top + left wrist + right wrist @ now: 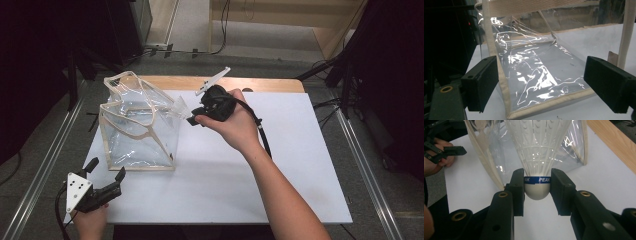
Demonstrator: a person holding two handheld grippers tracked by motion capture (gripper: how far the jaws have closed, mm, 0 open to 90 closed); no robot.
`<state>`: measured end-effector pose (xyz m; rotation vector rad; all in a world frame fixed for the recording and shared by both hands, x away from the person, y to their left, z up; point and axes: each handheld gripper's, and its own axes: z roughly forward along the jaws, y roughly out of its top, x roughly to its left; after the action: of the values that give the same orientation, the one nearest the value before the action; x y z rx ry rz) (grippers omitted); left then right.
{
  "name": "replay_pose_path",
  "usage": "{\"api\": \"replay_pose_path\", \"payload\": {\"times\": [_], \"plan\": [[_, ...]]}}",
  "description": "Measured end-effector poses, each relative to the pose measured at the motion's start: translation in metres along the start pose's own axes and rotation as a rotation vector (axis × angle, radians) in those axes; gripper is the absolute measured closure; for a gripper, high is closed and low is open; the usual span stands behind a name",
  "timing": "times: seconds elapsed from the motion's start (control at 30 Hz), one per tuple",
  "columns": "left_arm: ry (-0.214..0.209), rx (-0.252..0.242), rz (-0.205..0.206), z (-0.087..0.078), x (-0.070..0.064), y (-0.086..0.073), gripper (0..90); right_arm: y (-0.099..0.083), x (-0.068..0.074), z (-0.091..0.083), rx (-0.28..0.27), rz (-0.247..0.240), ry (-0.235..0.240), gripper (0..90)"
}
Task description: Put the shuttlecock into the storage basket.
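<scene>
The white table [240,180] holds a clear bag [137,127], middle left. The left gripper [102,180], lower left, waits with jaws apart. The right gripper [197,114], at the middle, squeezes a shuttlecock [537,157] by its round tip, probably to drop it inside.

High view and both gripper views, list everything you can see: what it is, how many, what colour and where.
Bag: one, clear plastic with cream trim and handles, standing on the left of the board.
Shuttlecock: one, white with a blue band, clamped at its cork in the right gripper, skirt toward the bag.
Board: one, white, covering the table.
Table: one, wooden, edge showing beyond the board.
Left gripper: one, black, open, near the bag's front left corner.
Right gripper: one, black, held above the board beside the bag.
</scene>
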<state>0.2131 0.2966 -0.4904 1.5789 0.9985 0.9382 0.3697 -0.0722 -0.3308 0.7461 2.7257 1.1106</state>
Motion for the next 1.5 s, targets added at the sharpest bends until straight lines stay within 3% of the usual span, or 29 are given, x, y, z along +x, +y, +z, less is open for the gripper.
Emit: {"api": "replay_pose_path", "payload": {"times": [0.27, 1.5], "plan": [[-0.002, -0.004, -0.007, 0.000, 0.000, 0.000, 13.3, 0.011, -0.001, -0.004, -0.030, 0.000, 0.009, 63.3], [-0.007, -0.002, -0.010, 0.000, 0.001, 0.000, 13.3, 0.058, 0.015, 0.004, -0.059, -0.058, 0.045, 63.3]]}}
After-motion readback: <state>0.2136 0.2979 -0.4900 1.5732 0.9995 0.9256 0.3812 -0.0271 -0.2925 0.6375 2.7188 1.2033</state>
